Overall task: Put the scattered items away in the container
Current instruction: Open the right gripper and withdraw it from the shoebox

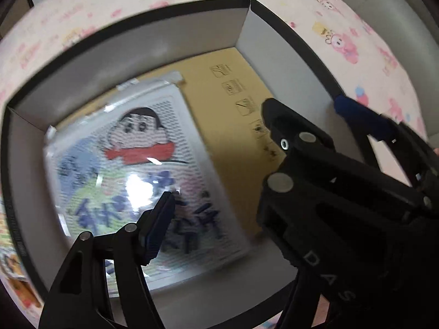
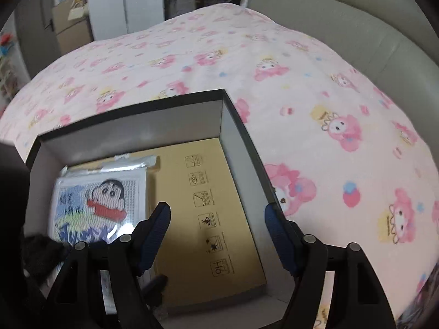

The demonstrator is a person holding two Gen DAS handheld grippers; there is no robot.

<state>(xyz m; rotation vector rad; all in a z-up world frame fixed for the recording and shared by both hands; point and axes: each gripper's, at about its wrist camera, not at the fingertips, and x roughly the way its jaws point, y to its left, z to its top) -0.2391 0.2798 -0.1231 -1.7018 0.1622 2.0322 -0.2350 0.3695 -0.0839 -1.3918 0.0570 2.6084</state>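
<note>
A bed covered by a pink cartoon-print blanket [image 2: 192, 63] fills the background, with a grey padded headboard [image 2: 343, 35] behind it and a doorway and shelves dimly beyond. On the blanket sits the container, a black-rimmed cardboard box [image 2: 236, 148] with pale inner walls and a tan floor printed with a column of handling symbols.

Inside it, a flat plastic-wrapped packet showing a cartoon boy in a red scarf [image 1: 142, 164] lies against the box's left side, flat on the floor, which leaves the right half of the floor free for more items. Its glossy wrap throws a bright glare, and the blue lettering below the figure is too blurred to read.

The left gripper [image 1: 216, 150] hangs over the box with its jaws spread wide and nothing between them; it looks to have just let go of the packet, though that is only a judgement. The right gripper [image 2: 216, 227] hovers above the box's near right part, jaws likewise released and empty, its right finger over the box wall.

In the left wrist view the right gripper's black body covers the box's lower right corner. At that view's left edge, some colourful printed items [image 1: 11, 246] lie outside the box, cut off by the frame; what they are cannot be told. A dark blurred shape at the lower left of the right wrist view is probably the other tool.
</note>
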